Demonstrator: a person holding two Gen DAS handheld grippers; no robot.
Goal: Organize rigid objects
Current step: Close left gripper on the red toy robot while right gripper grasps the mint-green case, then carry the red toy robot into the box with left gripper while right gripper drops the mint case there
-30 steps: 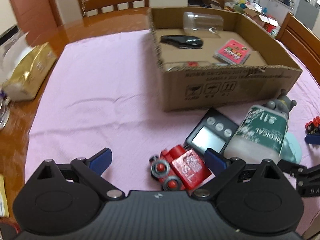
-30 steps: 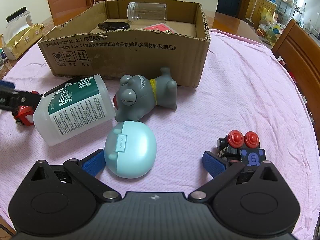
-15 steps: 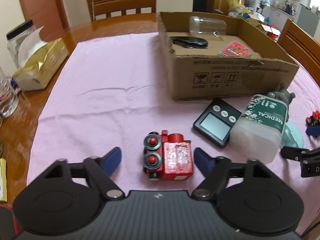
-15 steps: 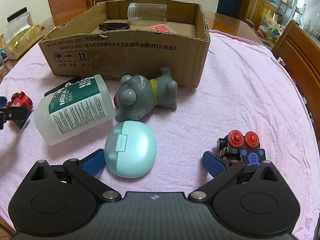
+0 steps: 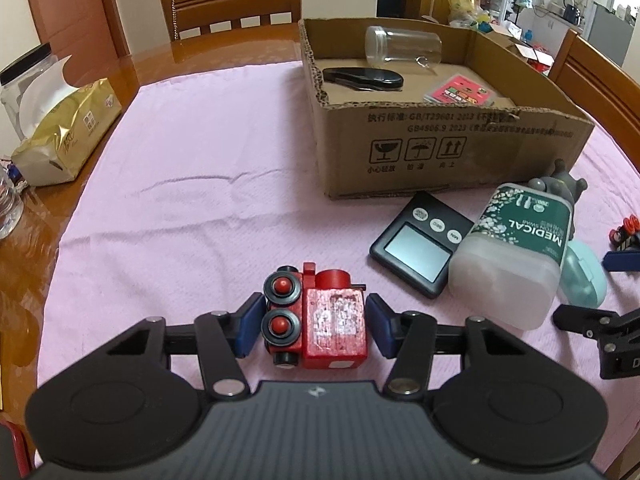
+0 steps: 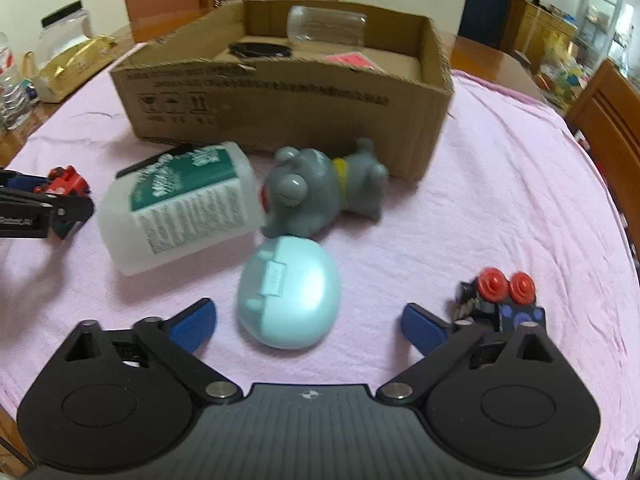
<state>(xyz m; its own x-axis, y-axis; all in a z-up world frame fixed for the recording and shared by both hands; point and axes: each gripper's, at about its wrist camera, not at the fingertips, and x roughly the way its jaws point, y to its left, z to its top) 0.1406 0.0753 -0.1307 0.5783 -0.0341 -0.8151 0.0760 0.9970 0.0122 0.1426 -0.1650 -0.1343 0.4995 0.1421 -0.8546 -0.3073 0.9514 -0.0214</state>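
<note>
Judging by how things lay, the sorting was only partly done: the cardboard box point(image 5: 440, 148) already held a clear jar point(image 5: 402, 46), a black oval item point(image 5: 362, 77) and a pink card pack point(image 5: 460, 94), while most pieces sat outside it on the pink cloth point(image 5: 200, 184). In front of the box lay a black digital timer point(image 5: 418, 250), a white medical bottle point(image 5: 516, 256) on its side, a grey toy dog point(image 6: 320, 196), a pale blue case point(image 6: 288, 292) and a small dark toy with red wheels point(image 6: 502, 300). Further forward of the box, the left gripper point(image 5: 314, 326) was closing, its blue pads at both flanks of the red toy train point(image 5: 320, 320), a scuffed block with red-hubbed black wheels. The right gripper point(image 6: 308, 322) stood wide, closing slowly around the blue case without touching it.
</note>
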